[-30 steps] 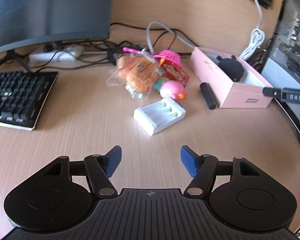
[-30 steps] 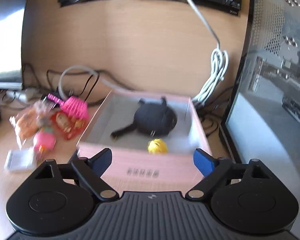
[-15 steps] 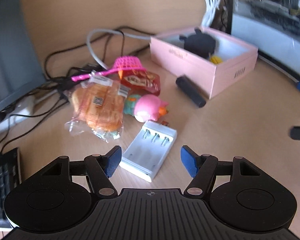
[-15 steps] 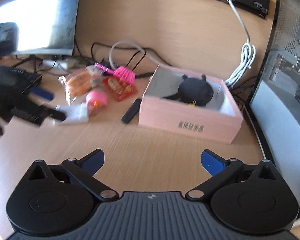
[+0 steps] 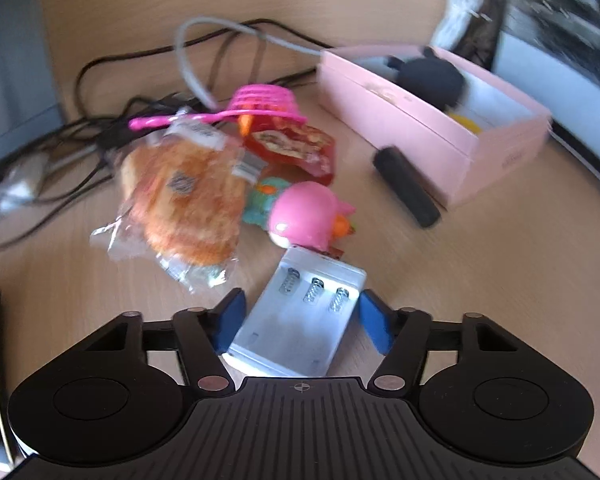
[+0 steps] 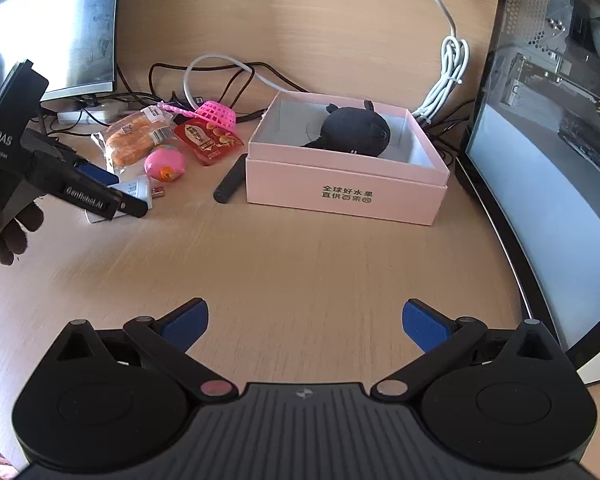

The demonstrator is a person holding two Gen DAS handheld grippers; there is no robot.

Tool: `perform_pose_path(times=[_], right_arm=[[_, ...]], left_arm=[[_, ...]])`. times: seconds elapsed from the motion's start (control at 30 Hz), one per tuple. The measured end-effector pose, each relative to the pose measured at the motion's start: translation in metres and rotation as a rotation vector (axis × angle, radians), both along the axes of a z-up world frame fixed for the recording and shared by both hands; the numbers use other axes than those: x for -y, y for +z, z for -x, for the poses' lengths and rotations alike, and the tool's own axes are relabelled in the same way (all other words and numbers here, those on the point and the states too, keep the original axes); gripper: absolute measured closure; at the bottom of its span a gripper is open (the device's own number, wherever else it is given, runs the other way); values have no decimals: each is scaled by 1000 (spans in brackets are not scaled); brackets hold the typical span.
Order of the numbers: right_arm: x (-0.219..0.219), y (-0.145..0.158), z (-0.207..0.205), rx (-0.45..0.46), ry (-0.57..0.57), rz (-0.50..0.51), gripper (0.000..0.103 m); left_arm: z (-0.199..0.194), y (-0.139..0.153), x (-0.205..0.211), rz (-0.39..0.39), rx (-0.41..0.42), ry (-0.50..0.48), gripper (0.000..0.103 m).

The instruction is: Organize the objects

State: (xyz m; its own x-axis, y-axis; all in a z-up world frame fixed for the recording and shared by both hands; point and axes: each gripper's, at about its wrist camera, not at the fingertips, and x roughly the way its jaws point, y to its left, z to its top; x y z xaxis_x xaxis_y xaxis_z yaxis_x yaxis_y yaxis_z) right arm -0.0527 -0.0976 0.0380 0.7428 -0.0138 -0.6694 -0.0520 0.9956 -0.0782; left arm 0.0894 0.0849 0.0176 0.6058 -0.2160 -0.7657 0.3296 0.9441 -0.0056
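Left gripper (image 5: 298, 318) spread, straddling the white charger (image 5: 300, 328) lying near the toy pile, left of the pink box (image 6: 346, 184). Judged light, rigid, smooth plastic; grip its long sides. Right gripper (image 6: 304, 326) spread, empty.

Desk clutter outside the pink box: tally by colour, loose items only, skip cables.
Pink: 2, toy basket and round toy
Orange: 1, bagged bread
Red: 1, snack pouch
White: 1, battery charger, between the open left gripper's fingers
Black: 1, cylinder
Teal: 1, toy
Total: 7
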Motion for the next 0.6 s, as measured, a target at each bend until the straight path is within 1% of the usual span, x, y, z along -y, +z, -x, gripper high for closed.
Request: perform_pose_path(times=[0.1,0.13,0.2,0.33,0.37,0.4,0.43,0.53,0.6], right_arm=[[-2,0,-5,-8,7,-7,0],[-5,0,-8,-7,12,-4,0],[-9,-1,-14,-5,25,-2,0],[-21,-1,-37,13,30,-3,0],[-25,-2,-43,18,26,-6,3],[-29,-3,-50,20,20,-8,14],[-34,-4,-59,12,19,-13,19],[-48,-9,-82,-8,19,-33,48],[-58,-13,-92,-5,21,-35,53]], left_arm=[[8,3,1,-15,-12,30,44],[12,3,1,-22,-16,55,45],[23,4,-1,-28,-20,103,46],[51,4,-5,-21,-19,158,47],[59,4,-6,-24,-19,178,47],[67,5,-8,-25,-21,202,47],[73,5,-10,-25,-22,223,47],[89,6,-23,-18,-23,308,47],[97,7,-33,-4,-27,341,47]])
